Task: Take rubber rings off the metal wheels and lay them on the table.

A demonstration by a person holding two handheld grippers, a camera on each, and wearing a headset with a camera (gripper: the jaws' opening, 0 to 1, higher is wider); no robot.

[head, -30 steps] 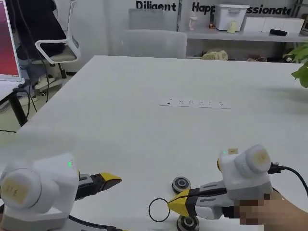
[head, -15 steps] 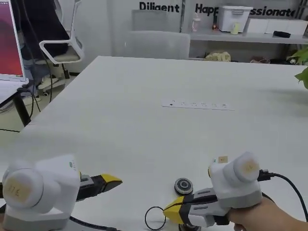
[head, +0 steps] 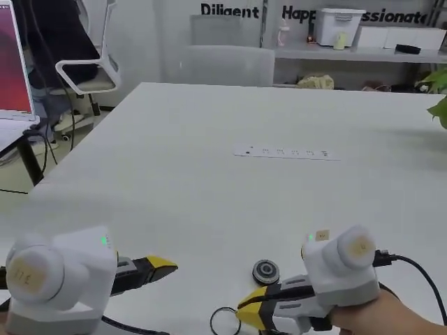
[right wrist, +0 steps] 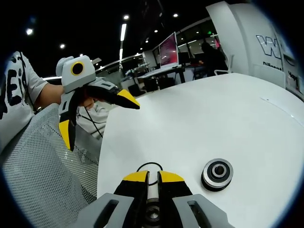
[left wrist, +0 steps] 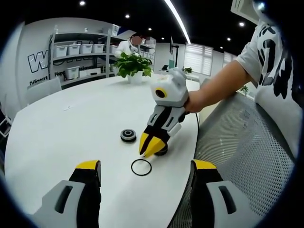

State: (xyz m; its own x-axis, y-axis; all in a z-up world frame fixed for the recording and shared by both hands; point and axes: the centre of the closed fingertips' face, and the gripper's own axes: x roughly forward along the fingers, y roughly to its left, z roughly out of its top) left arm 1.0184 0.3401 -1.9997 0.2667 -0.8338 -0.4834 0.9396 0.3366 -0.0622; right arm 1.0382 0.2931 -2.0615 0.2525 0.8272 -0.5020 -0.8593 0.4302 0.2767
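The right gripper [right wrist: 153,178] keeps its fingers clenched over the metal wheel [right wrist: 152,212] directly beneath them, likely to work its ring loose, while one rubber ring [right wrist: 149,167] lies on the table [right wrist: 213,118] just past their tips and the left gripper [left wrist: 146,165] hangs with fingers spread, idle

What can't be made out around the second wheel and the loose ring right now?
- Second wheel: right gripper view, mostly hidden under the right gripper; whether a rubber ring sits on it cannot be told.
- Right gripper's jaws: nearly together, but whether they pinch anything cannot be told.
- Loose rubber ring: head view, cut off by the bottom edge and partly covered by the right gripper.
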